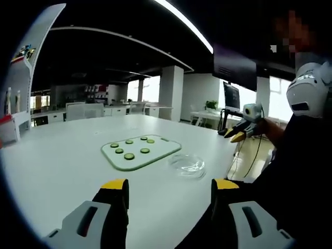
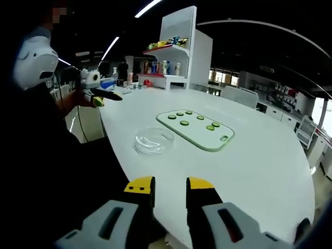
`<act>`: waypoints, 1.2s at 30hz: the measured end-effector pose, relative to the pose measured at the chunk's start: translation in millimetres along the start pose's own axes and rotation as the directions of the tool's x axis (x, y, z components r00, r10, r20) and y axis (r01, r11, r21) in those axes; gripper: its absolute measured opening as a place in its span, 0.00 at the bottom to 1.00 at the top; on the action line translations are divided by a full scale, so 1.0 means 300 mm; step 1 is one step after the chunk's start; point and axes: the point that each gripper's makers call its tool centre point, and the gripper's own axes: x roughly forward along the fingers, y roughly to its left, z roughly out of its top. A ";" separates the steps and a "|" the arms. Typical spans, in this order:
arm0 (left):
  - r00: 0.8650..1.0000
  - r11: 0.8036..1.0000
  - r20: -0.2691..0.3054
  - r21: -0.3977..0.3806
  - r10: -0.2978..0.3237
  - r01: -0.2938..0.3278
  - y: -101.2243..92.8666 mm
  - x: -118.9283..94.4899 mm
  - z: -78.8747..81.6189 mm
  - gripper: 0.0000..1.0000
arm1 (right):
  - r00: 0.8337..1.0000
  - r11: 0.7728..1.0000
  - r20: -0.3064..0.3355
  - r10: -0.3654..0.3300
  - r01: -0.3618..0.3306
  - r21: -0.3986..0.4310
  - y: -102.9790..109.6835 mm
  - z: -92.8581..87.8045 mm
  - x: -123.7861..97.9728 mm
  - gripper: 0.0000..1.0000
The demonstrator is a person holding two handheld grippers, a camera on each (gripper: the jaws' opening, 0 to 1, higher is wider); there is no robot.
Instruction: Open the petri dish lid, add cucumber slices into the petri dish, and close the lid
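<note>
While both grippers hung above the near edge of the white surface (image 1: 57,166), neither held anything: the left gripper (image 1: 168,189) had its jaws spread wide, and the right gripper (image 2: 170,187) kept its jaws only a little apart. On the surface lay a pale green cutting board (image 1: 155,151) carrying seven cucumber slices (image 1: 129,156) scattered across it. Just beside the board, toward the person (image 2: 31,171), sat the clear petri dish (image 1: 187,165) with its lid on, untouched. Shelves with bottles (image 2: 163,67) stood at the far end in the right gripper view.
</note>
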 end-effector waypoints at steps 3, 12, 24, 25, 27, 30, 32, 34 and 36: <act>0.999 1.000 0.018 0.000 -0.027 0.027 -0.006 0.010 0.001 0.64 | 1.000 1.000 0.015 0.018 -0.018 -0.001 0.005 0.003 0.012 0.24; 0.992 0.997 0.096 0.024 -0.082 0.080 -0.006 0.029 0.022 0.64 | 0.986 0.996 0.137 0.091 -0.088 -0.029 0.026 0.053 0.042 0.26; 0.984 0.988 0.092 0.041 -0.155 0.152 -0.041 0.081 0.004 0.64 | 0.969 0.992 0.209 0.128 -0.123 -0.037 0.030 0.060 0.098 0.27; 0.983 0.987 0.093 0.043 -0.160 0.157 -0.042 0.084 0.002 0.64 | 0.968 0.991 0.213 0.130 -0.125 -0.038 0.028 0.059 0.102 0.27; 0.981 0.985 0.094 0.046 -0.168 0.164 -0.040 0.089 -0.002 0.63 | 0.966 0.991 0.219 0.137 -0.131 -0.041 0.026 0.056 0.110 0.27; 0.976 0.981 0.113 0.062 -0.189 0.182 -0.037 0.097 -0.002 0.63 | 0.961 0.988 0.227 0.157 -0.151 -0.043 0.029 0.054 0.123 0.27; 0.968 0.975 0.122 0.079 -0.217 0.209 -0.046 0.107 -0.001 0.63 | 0.958 0.985 0.232 0.170 -0.164 -0.044 0.029 0.051 0.133 0.27; 0.964 0.970 0.122 0.090 -0.237 0.227 -0.050 0.119 -0.002 0.63 | 0.954 0.984 0.239 0.180 -0.174 -0.045 0.029 0.052 0.141 0.28; 0.961 0.967 0.121 0.093 -0.249 0.239 -0.053 0.131 -0.002 0.63 | 0.951 0.982 0.245 0.188 -0.182 -0.044 0.034 0.057 0.152 0.28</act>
